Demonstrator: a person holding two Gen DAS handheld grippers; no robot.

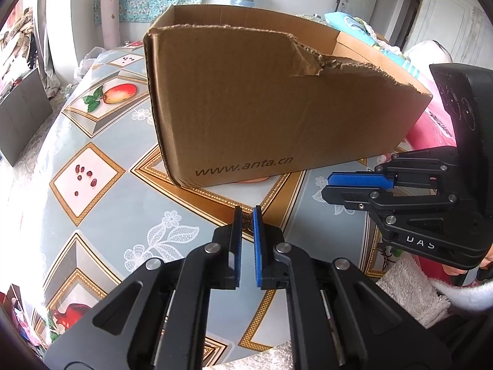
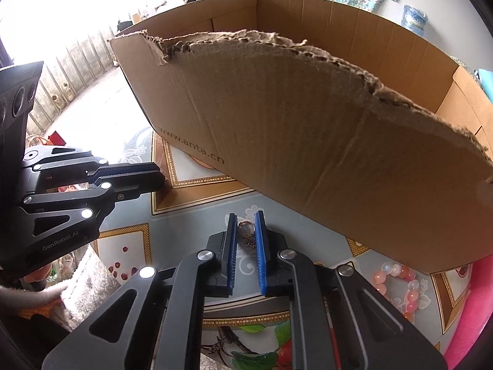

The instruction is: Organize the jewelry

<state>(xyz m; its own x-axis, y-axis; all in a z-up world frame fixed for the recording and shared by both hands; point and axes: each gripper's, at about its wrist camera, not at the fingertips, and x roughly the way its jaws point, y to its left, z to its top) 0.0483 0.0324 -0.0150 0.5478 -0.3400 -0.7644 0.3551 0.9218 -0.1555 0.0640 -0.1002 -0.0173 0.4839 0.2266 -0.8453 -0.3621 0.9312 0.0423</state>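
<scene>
Item one: the cardboard box, brown, open-topped, its near wall torn ragged along the upper edge and printed with a web address low on the left. It stood on the table, whose cover bore fruit and flower panels in gold frames.

Item two: the right gripper, black with blue pads. We found its jaws drawn in on a small pendant, a round pale stone in a metal ring, with a short length of chain trailing toward us between the fingers. The pendant sat at the fingertips, just above the table cover and near the box's near wall.

Item three: the left gripper. Its jaws stood nearly together, a narrow slit between the pads, and we saw nothing in them. It hung over the table in front of the box, to the left of the right gripper.

Item four: a beaded bracelet of pink, orange and clear beads, lying on the table at the right, close under the box's near corner, well apart from both grippers.

Item five: a fluffy white sleeve behind the right gripper's handle.
</scene>
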